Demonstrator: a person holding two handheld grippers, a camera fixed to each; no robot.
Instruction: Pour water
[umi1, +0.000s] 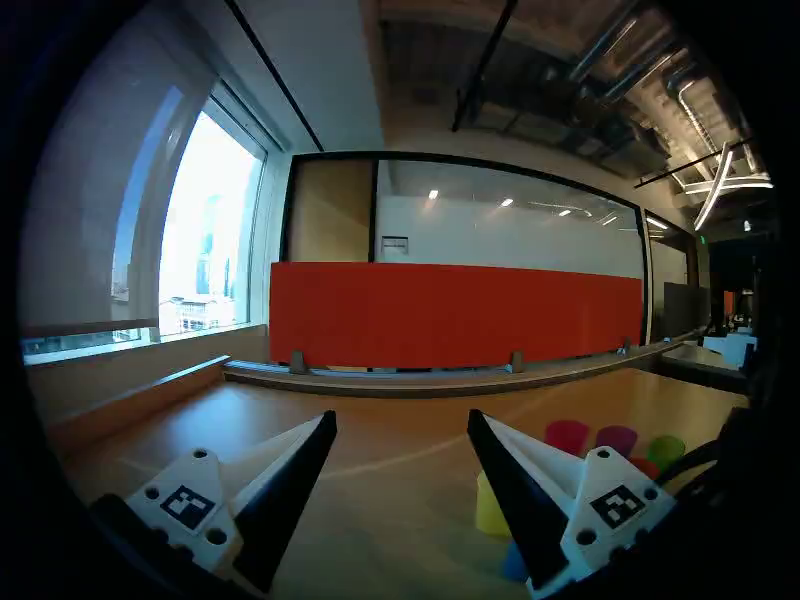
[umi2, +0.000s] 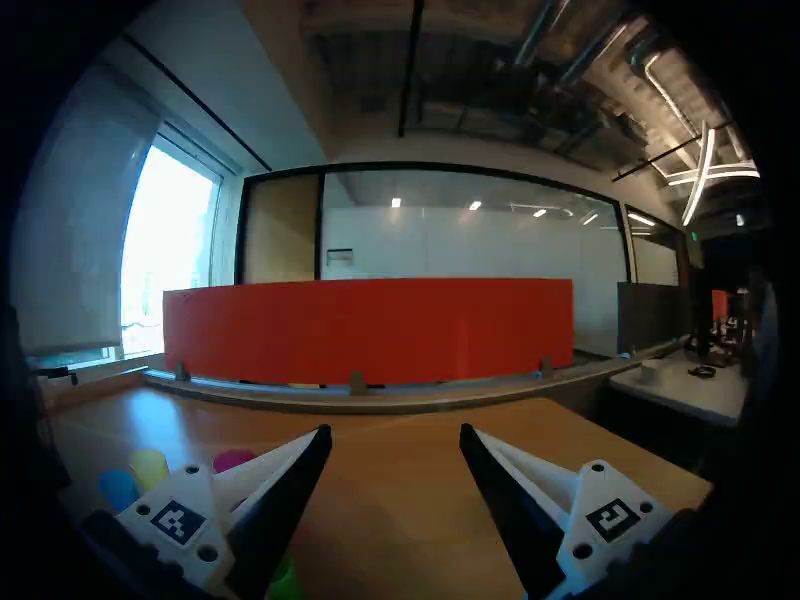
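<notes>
You've got a light wooden desk (umi1: 400, 500) running out ahead of you. A long red partition panel (umi1: 450, 315) stands along its far edge, with a glass wall (umi1: 500, 220) behind it. There's a bright window (umi1: 205, 250) at the left of the frame and bare ceiling pipes (umi1: 620, 60) at the top right.

Your left gripper (umi1: 400, 415) is held level, low over the desk, jaws spread wide with nothing between them. At the lower right a yellow plastic cup (umi1: 490, 505) is partly hidden behind the right-hand finger, with a blue plastic cup (umi1: 513, 562) just below it. A magenta cup (umi1: 567, 435), a purple cup (umi1: 616, 438) and a green cup (umi1: 665, 450) stand in a row farther right, outside the jaws.

In the right gripper view, your right gripper (umi2: 393, 430) is level too, jaws wide and empty. The blue plastic cup (umi2: 118, 488), the yellow plastic cup (umi2: 148, 467) and the magenta cup (umi2: 233, 460) lie at the lower left, outside the left-hand finger.
</notes>
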